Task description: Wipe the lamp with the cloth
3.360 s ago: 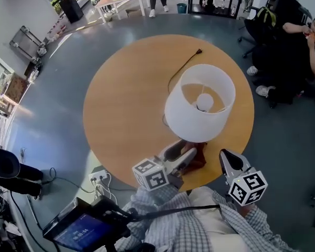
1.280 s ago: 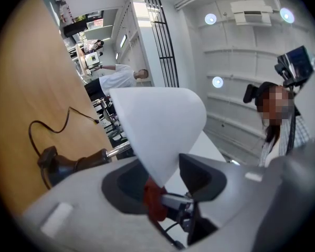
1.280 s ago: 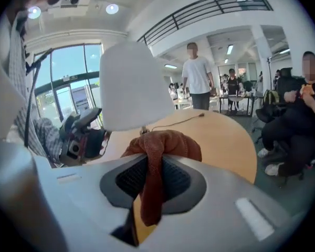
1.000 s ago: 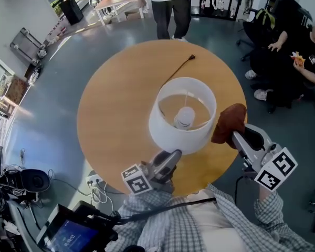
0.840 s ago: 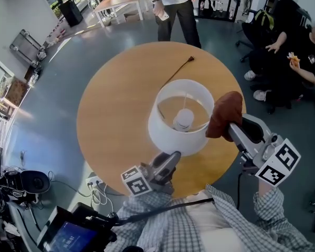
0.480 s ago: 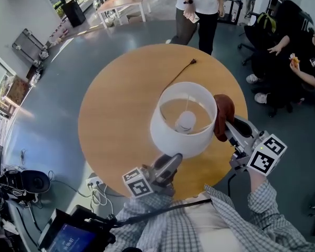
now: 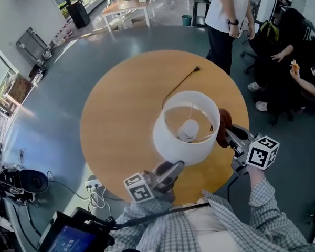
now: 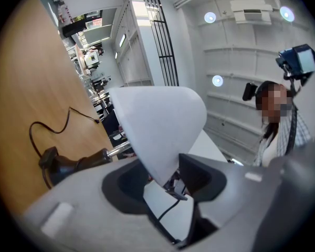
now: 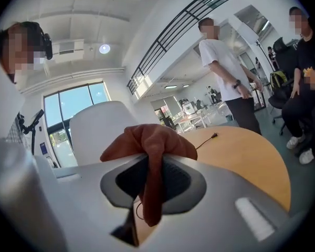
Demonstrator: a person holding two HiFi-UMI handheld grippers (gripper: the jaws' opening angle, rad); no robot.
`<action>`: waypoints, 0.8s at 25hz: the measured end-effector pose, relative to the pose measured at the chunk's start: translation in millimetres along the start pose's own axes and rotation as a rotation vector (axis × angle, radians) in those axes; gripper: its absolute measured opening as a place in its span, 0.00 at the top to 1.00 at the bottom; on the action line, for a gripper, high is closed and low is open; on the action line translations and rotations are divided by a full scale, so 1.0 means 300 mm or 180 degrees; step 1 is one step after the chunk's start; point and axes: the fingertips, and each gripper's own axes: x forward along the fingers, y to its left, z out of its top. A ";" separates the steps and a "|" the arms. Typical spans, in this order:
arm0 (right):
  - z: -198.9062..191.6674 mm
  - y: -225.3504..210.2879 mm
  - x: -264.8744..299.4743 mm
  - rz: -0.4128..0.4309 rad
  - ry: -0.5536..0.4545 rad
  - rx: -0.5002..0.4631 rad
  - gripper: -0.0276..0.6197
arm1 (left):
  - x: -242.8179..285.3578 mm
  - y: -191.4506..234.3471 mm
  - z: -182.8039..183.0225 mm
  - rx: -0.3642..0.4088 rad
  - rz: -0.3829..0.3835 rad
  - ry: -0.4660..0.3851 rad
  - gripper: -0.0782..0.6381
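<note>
Head view: lamp (image 7: 173, 146) stands upright on the round wooden table (image 7: 115, 114), right of frame centre, white shade open to the camera, bulb visible inside. Left gripper (image 7: 170, 169) sits at the shade's lower rim, bottom centre. Right gripper (image 7: 228, 135) comes in from the right with the rust-brown cloth (image 7: 223, 125) bunched at its tip, against or just beside the shade's right outer wall; contact can't be confirmed from here. Power cord (image 7: 181, 83) trails toward the upper table edge.

Left gripper view: left gripper (image 8: 165, 180) is clenched on the lamp (image 8: 157, 125), the shade's rim pinched between its jaws. Stem and dark base (image 8: 60, 164) show at lower left.

Right gripper view: right gripper (image 9: 152, 180) is clamped tight on the cloth (image 9: 149, 140), which bulges above the jaws and hangs down between them. White shade (image 9: 94, 130) rises just behind the cloth, left of centre.

Judgement: wiping is at the stage of bringing cloth to shade, on its right side. No surface shows whether it has been wiped; the rest of the shade's wall, the stem and the base look left to do
</note>
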 end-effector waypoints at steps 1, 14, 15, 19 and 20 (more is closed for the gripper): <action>0.018 -0.008 0.008 0.0035 0.0011 -0.0022 0.86 | 0.000 0.001 -0.003 0.0001 -0.0002 0.0003 0.64; 0.270 -0.013 0.270 0.0851 0.0872 -0.1012 0.86 | 0.051 0.020 -0.018 0.0029 -0.0013 0.0055 0.64; 0.283 0.002 0.297 0.0939 0.0972 -0.1103 0.86 | 0.051 0.020 -0.017 0.0031 -0.0011 0.0056 0.64; 0.307 0.053 0.404 0.1301 0.1429 -0.1427 0.86 | 0.061 0.028 -0.017 0.0043 0.0003 0.0074 0.64; 0.304 0.063 0.429 0.1386 0.1575 -0.1525 0.86 | 0.064 0.031 -0.017 0.0048 0.0007 0.0078 0.64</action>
